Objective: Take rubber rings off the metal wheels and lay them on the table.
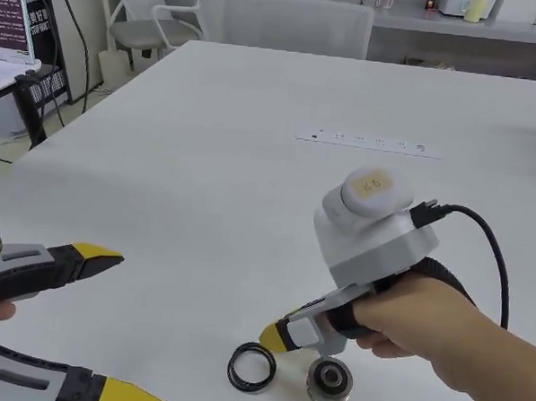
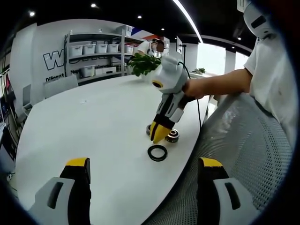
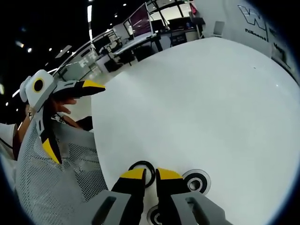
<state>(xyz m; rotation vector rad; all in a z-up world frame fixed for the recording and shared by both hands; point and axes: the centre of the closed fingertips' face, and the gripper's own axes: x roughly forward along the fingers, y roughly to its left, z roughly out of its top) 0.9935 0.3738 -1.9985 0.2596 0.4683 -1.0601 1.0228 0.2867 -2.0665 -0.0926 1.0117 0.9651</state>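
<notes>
- Ring (image 1: 252,366) is lying flat on the table (image 1: 252,164), off any wheel and just beside the tips of my right gripper (image 1: 274,336), so I am counting one ring as done.
- My right gripper's jaws are sitting pinched nearly together with only a thin slit between them. They are gripping nothing and pointing down at the table between the ring and a wheel (image 1: 329,381).
- That wheel is resting near the ring but not touching it. Its rim is showing too small for me to tell whether rubber is on it.
- A second wheel (image 3: 154,215) is sitting close under my right gripper, and I cannot read its rim either.
- My left gripper (image 1: 140,329) is hovering spread wide and empty, well apart from the ring and wheels, over the near left of the table.
- I am judging the job partly done: one ring is laid down, and up to two wheels may be waiting.
- Ring and wheels are lying straight on the bare table top, with no tray or box around them.
- Farther out, a power strip (image 1: 370,143) is lying on the table.
</notes>
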